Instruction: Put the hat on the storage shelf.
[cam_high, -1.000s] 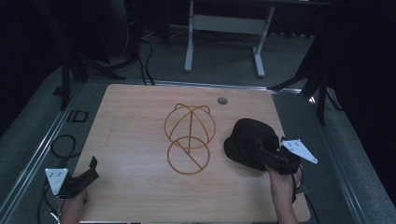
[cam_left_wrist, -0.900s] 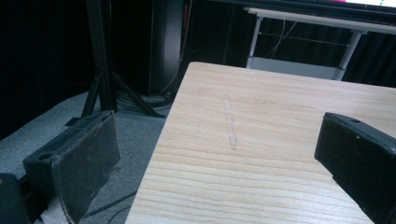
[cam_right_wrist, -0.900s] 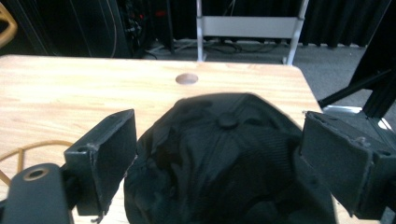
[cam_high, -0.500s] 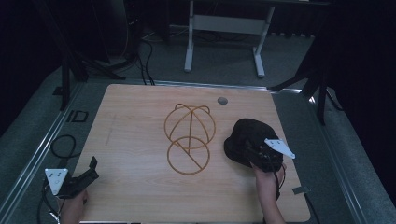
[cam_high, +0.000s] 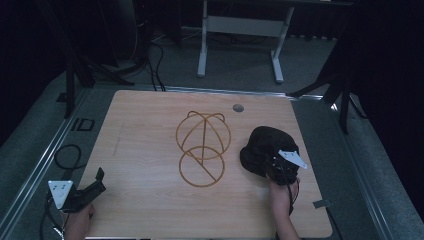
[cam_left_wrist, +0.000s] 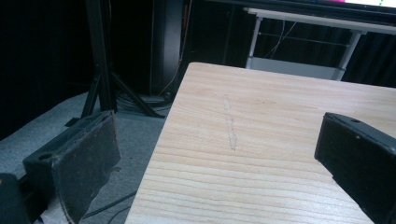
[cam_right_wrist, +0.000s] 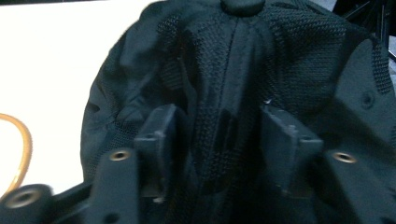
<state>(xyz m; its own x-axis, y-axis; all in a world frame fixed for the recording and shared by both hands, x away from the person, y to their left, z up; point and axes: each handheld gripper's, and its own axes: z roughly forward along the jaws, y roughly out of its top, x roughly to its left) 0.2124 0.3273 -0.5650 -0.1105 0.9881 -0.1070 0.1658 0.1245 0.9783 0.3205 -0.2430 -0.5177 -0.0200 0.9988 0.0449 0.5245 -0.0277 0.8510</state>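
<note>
Black jaws of the left gripper (cam_high: 98, 181) stood wide apart with nothing between them, hovering at the table's (cam_high: 150, 150) near left corner; in the left gripper view they framed bare wood and a faint scratch (cam_left_wrist: 229, 123) on it, with one jaw hanging over the floor beside the table edge. Near the middle of the table lay a wire frame (cam_high: 203, 147), orange, made of a domed cage joined to a ring with a bar across it, well apart from both grippers. Just right of the frame, apart from it, sat the cap (cam_high: 262, 150), a dark mesh one resting on the wood near the right edge. The right gripper (cam_high: 275, 167) had come down on the cap's near side from the person's hand (cam_high: 281, 197), its grey plate above it. In the right gripper view the cap (cam_right_wrist: 280, 60) lay directly ahead, and the gripper (cam_right_wrist: 219, 135) had a raised fold of its fabric between the two jaws; they had just been closing on that fold, and the pads looked pressed into the cloth on both sides. A sliver of the frame (cam_right_wrist: 21, 149) showed at that view's left edge
</note>
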